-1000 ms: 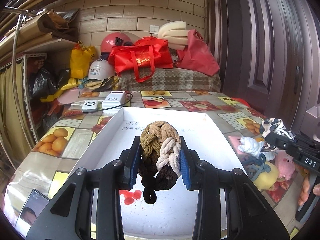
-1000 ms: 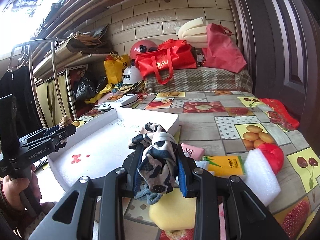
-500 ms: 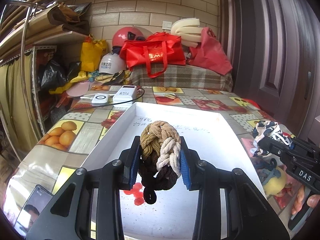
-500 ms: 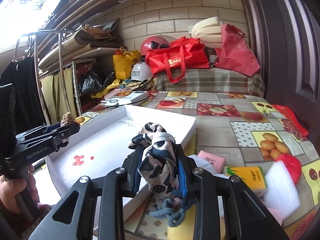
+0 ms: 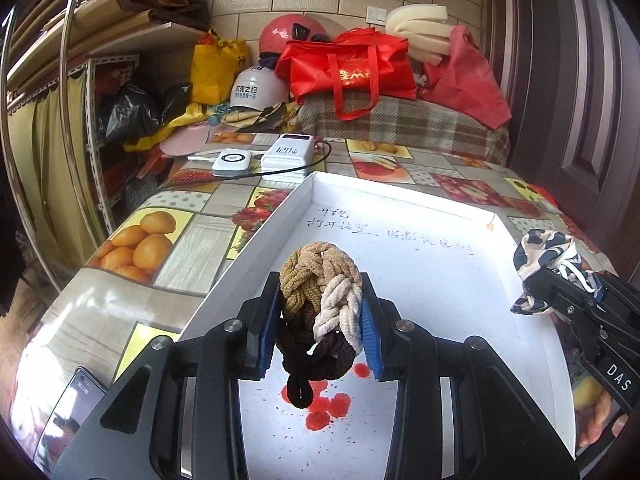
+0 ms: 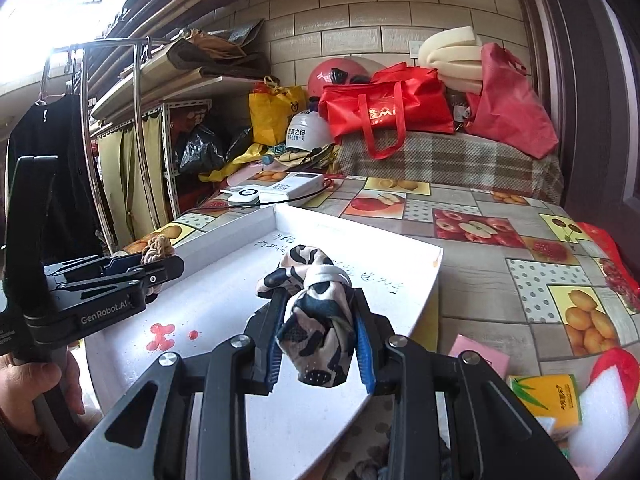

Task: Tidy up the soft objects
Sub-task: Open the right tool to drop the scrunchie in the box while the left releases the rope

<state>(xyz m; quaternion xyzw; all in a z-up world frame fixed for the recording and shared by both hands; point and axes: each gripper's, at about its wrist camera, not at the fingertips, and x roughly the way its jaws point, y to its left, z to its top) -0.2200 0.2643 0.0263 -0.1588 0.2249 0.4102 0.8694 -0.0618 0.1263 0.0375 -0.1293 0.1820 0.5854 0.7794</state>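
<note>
My left gripper (image 5: pixel 319 322) is shut on a braided knot of tan, cream and dark brown cord (image 5: pixel 320 308), held over the near left part of a white tray (image 5: pixel 256 236). My right gripper (image 6: pixel 319 338) is shut on a bunched black-and-cream patterned cloth (image 6: pixel 316 316), held over the tray's near right part (image 6: pixel 434 276). Each gripper shows in the other's view: the right one (image 5: pixel 560 296) at the tray's right side, the left one (image 6: pixel 156 264) at its left side.
Red spots (image 5: pixel 324 404) mark the tray floor, with handwriting at its far end. Two white chargers (image 5: pixel 260 156) and a cable lie beyond it. A phone (image 5: pixel 76 404) lies near left. A pink block (image 6: pixel 480 358), yellow packet (image 6: pixel 544 396) and white foam (image 6: pixel 604 416) lie right.
Both grippers have moved in over the white tray, keeping their loads. The right one has lifted away from the pile of soft things and moved left.
</note>
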